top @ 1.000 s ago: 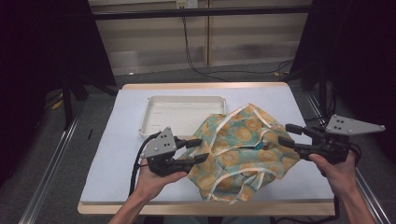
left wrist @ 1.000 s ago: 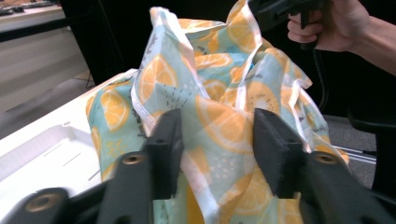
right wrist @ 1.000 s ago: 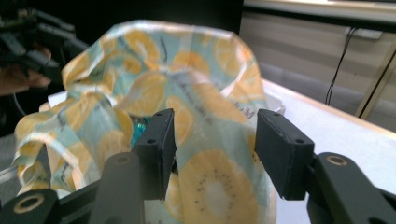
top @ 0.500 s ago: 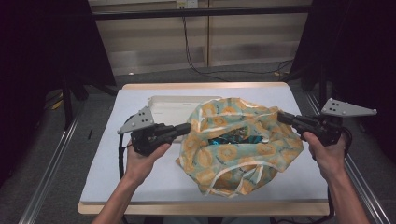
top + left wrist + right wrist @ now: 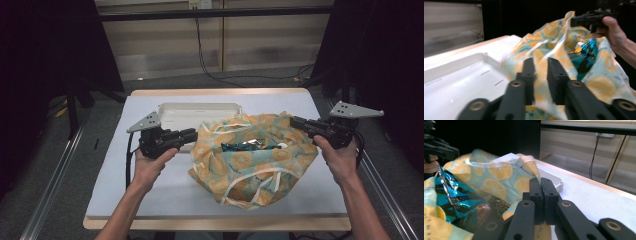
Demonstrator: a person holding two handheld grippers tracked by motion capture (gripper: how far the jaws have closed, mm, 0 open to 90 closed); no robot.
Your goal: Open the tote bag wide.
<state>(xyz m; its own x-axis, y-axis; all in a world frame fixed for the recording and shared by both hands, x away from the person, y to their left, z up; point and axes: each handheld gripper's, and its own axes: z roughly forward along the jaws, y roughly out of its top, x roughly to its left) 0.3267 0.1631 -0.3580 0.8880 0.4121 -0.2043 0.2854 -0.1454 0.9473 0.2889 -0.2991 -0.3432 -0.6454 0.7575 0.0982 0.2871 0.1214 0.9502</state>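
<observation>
A cloth bag (image 5: 250, 160) printed with lemons lies open on the white table cover, with a blue snack packet (image 5: 245, 145) inside its mouth. My left gripper (image 5: 192, 134) is at the bag's left rim. Its jaws have just been opening and stand slightly apart, with the bag's (image 5: 554, 42) fabric loose between them (image 5: 540, 61). My right gripper (image 5: 295, 121) is at the right rim, shut on a fold of the bag (image 5: 494, 180), its jaws pressed together (image 5: 540, 181). The packet (image 5: 456, 197) lies just below that rim.
A white plastic tray (image 5: 175, 112) lies behind the bag's left side, close to my left gripper. The table cover (image 5: 150, 190) is bare at the front left. Dark curtains and metal rails flank the table.
Both grippers have moved away from the person, the left one also outward to the left. The bag's mouth has been pulled wider and the blue packet inside now shows.
</observation>
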